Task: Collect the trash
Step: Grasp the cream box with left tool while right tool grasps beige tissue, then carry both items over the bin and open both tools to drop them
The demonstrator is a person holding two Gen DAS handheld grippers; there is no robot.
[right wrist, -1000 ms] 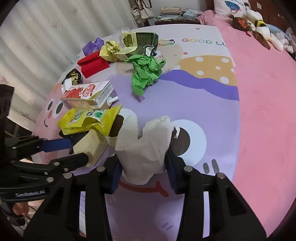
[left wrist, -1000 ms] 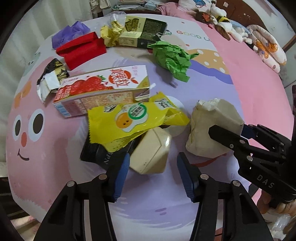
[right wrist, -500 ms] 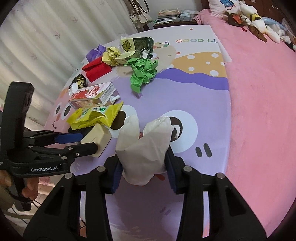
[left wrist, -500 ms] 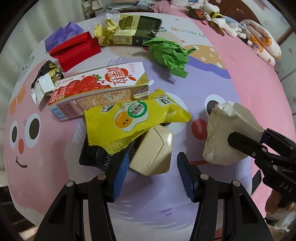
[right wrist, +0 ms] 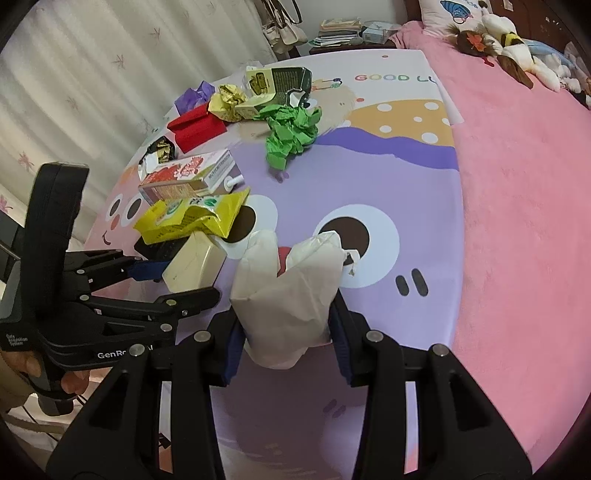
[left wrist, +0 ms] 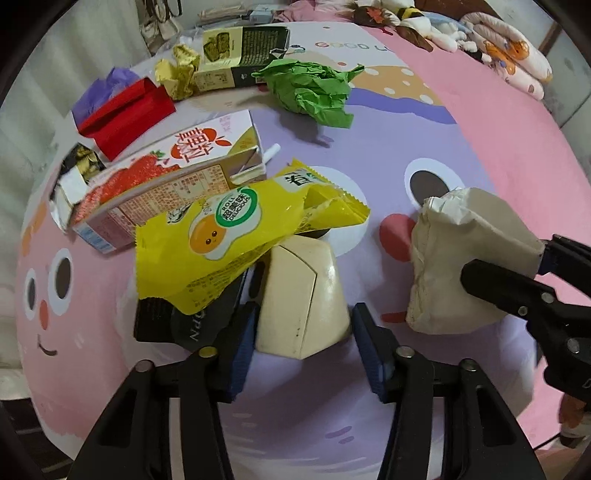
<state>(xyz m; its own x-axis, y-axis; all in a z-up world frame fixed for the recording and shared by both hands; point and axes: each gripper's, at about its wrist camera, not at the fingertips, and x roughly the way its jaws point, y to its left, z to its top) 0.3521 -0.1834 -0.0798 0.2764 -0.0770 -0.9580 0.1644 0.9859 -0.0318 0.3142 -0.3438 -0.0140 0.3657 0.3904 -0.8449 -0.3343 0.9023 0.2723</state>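
Note:
My right gripper is shut on a crumpled beige paper bag and holds it above the bed; the bag also shows in the left wrist view. My left gripper is open, its pads on either side of a cream box that lies on the blanket; the left pad touches it, the right pad stands slightly off. A yellow snack wrapper lies over the box's far end and over a black packet. The cream box also shows in the right wrist view.
Behind lie a strawberry drink carton, crumpled green paper, a red box, a gold foil ball, an olive carton and purple paper. Plush toys sit at the far pink side.
My right gripper has lifted the paper bag up and back toward the near right. My left gripper has moved in around the cream box, which now sits between its pads.

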